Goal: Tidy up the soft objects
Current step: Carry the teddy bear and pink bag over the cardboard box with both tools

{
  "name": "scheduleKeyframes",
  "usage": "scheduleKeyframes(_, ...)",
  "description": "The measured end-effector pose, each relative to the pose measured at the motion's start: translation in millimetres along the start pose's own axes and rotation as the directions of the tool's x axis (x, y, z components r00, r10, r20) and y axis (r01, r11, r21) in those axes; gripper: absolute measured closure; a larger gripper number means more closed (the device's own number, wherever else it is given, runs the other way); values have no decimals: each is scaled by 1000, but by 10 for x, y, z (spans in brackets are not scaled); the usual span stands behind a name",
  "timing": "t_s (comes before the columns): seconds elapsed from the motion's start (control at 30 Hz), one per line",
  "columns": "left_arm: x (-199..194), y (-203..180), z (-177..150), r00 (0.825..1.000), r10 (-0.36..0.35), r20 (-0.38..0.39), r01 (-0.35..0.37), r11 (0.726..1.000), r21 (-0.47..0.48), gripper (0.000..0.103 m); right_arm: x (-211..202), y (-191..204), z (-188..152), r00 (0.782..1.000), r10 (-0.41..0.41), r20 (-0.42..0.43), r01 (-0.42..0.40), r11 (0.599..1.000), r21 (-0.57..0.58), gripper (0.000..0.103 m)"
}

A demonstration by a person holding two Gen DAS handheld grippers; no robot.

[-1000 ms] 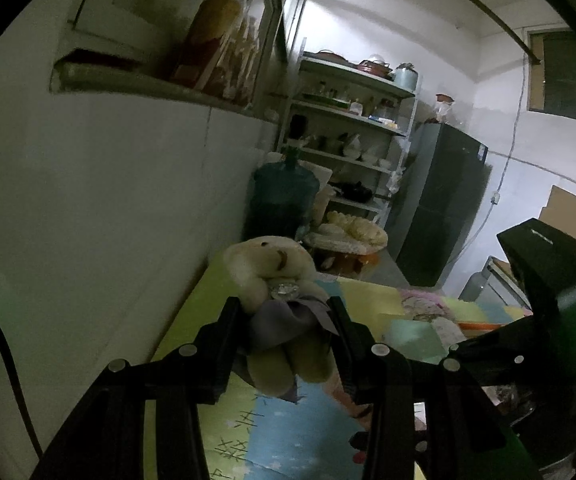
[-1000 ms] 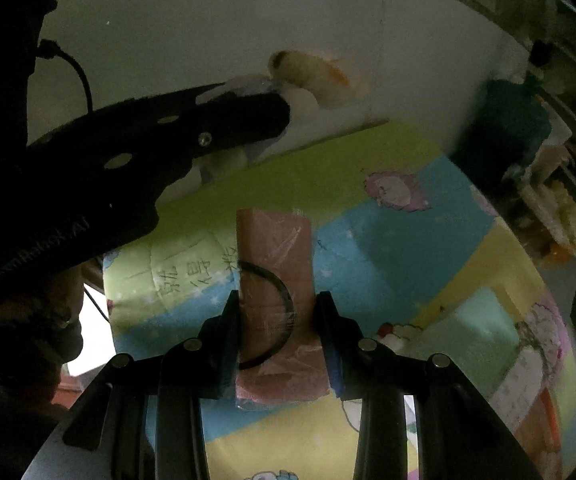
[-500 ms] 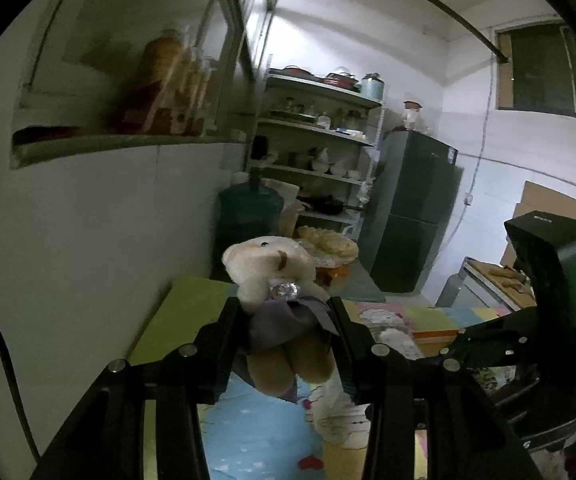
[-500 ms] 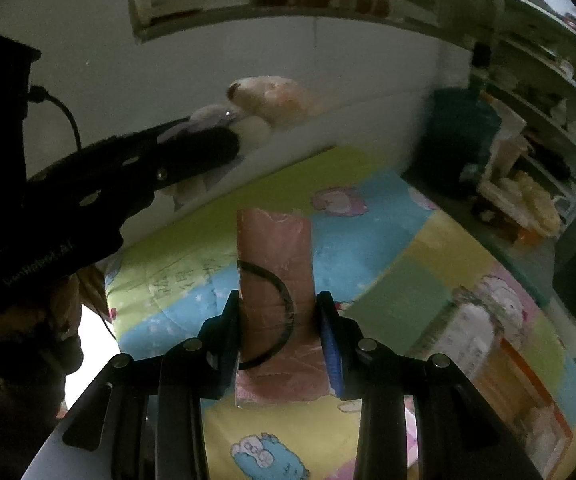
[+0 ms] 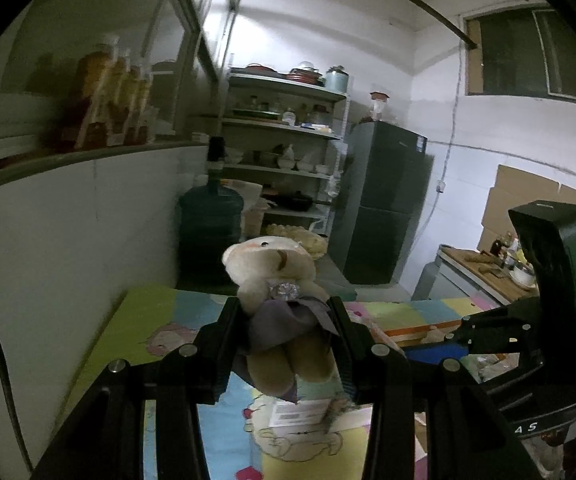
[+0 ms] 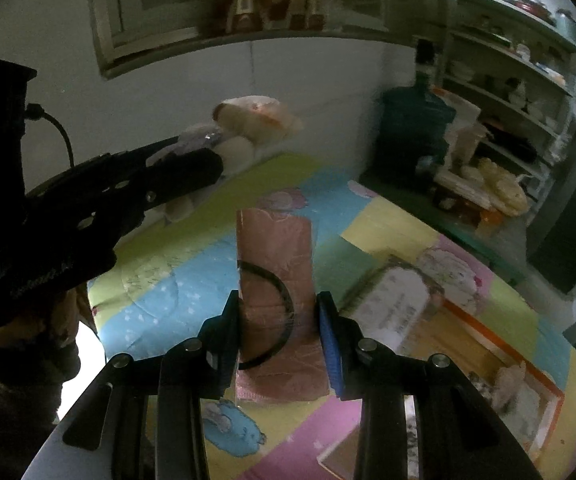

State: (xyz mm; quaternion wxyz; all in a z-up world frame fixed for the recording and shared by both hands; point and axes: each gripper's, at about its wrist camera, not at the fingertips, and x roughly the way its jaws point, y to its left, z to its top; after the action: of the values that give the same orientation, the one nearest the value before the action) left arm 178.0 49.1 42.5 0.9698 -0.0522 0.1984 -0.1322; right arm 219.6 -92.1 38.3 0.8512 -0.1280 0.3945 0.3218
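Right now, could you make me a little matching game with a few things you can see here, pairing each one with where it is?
Things:
1. plush teddy bear
2. pink plastic-wrapped pack
3. large water jug
4. bottles of amber liquid

Places:
A. on the ledge high on the wall
B. clamped in the right hand-held gripper
C. on the floor beyond the colourful mat's far end
D. clamped in the left hand-held gripper

Pairs: 1-D, 2-B, 3-C, 4-A
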Motion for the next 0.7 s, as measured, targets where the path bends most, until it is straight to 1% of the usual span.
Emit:
scheduleKeyframes(0.4,200,-433,25,998,-64,-21,64,997,38,60,-284,-438,-280,998,-53,24,51,996,72,66)
scheduleKeyframes(0.7,371,-803,-17,993,-110,-49,114,991,69,60,-480,-723,-510,995,-94,36,89,987,133,66)
